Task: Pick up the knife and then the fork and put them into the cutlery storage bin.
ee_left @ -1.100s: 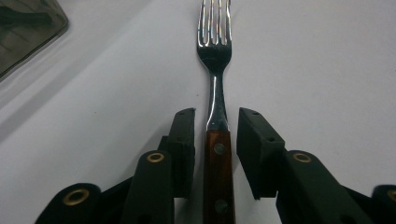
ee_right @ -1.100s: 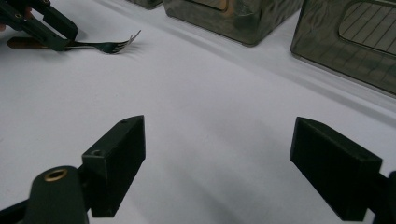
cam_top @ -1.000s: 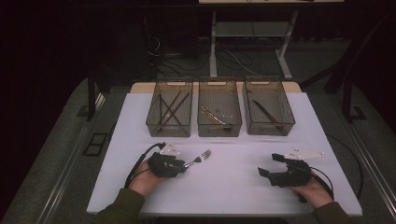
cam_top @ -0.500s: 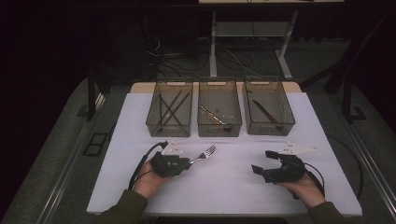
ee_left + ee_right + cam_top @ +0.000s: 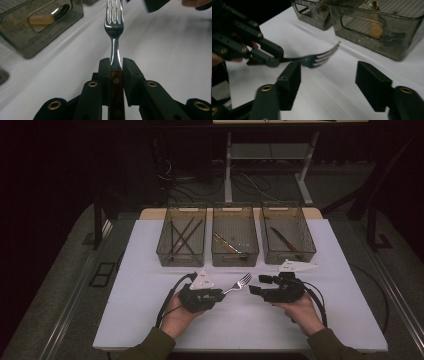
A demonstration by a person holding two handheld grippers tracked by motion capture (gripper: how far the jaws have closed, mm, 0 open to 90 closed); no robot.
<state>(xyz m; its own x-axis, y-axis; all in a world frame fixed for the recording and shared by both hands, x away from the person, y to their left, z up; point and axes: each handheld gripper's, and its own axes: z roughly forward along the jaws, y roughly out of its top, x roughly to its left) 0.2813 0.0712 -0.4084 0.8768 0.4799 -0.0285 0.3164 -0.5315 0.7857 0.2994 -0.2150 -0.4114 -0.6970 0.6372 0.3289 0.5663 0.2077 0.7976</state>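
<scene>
Near the front of the white bench (image 5: 150,270), the left gripper (image 5: 216,294) is clamped tight on the wooden handle of a fork (image 5: 239,283), tines pointing right and raised off the surface. Just right of the tines, the right gripper (image 5: 256,285) faces them, jaws spread wide and holding nothing.

A white table (image 5: 150,285) sits under the lamp, its far edge showing a strip of wood. Three clear bins stand on it in a row near the back: the left bin (image 5: 181,241) with dark sticks, the middle bin (image 5: 235,240) with a utensil, the right bin (image 5: 287,237) with a knife.
</scene>
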